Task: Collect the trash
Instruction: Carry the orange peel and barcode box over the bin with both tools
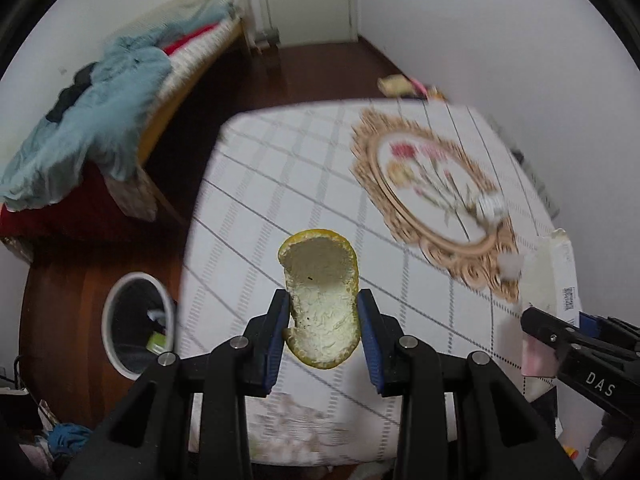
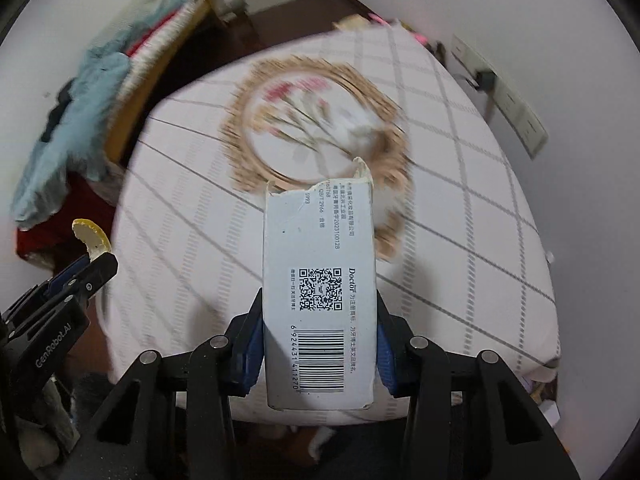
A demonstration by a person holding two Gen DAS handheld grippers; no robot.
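My left gripper is shut on a piece of yellow citrus peel, pith side up, held above the left part of the table. It also shows in the right wrist view at the far left. My right gripper is shut on a torn white cardboard box with a barcode and QR code, held above the table's near edge. The box also shows in the left wrist view at the far right. A round white-rimmed trash bin stands on the floor left of the table. Crumpled white paper lies on the placemat.
The table has a white grid-pattern cloth and a gold-framed floral placemat. A bed with blue bedding stands at the left. White walls and wall sockets are on the right. Clutter lies on the floor near the bottom left.
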